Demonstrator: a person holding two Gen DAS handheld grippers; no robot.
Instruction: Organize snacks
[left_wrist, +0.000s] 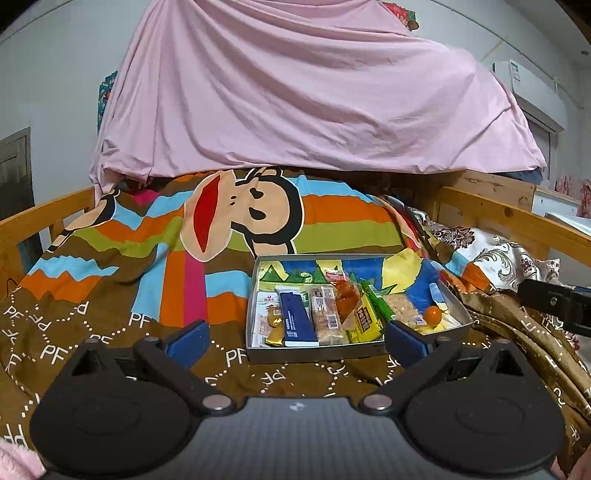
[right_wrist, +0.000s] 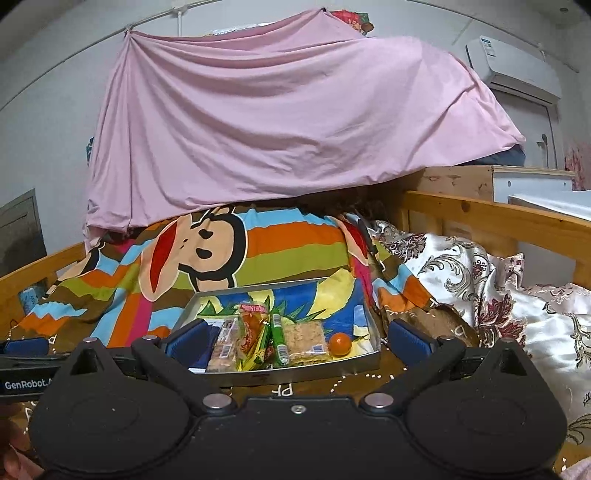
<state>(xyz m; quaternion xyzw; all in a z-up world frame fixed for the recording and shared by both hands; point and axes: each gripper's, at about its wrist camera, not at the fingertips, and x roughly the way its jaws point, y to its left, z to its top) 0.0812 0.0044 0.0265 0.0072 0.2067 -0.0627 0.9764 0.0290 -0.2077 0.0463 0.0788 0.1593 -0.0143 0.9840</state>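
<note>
Two hand-held grippers: my left hand-held gripper (left_wrist: 295, 341) and my right hand-held gripper (right_wrist: 295, 341) both hang just above the bed with fingers spread wide, holding nothing
Tray: a shallow metal tray (left_wrist: 317, 355) lies flat on the cartoon blanket (left_wrist: 122, 266); its long axis runs left to right across the left wrist view; in the right wrist view it sits skewed, its left end nearer me
Snacks, long axis: the packets lie side by side in the near half of the tray, each pointing away from me toward the far rim; the blue bar (left_wrist: 297, 317) and the cereal bar (left_wrist: 325, 314) are near parallel; the green stick (right_wrist: 279, 338) tilts slightly; the yellow packet (left_wrist: 364, 319) leans across its neighbours
Round one: a small orange fruit (left_wrist: 432, 314) sits at the right end, just beside the flat crumbly square (right_wrist: 306, 338)
Red bag: a crinkled red packet (left_wrist: 346, 295) lies over the middle packets; its print is too blurred to read
Hidden: my right hand-held gripper's left finger (right_wrist: 190, 341) covers the tray's left end in that view; the white packet (left_wrist: 264, 314) shows only from the left wrist
Cut off: the gold wrapper (left_wrist: 275, 334) is partly under other packets; I cannot tell its shape
Behind: a pink sheet (left_wrist: 295, 92) drapes over the far end of the bed; what it covers is unseen
</note>
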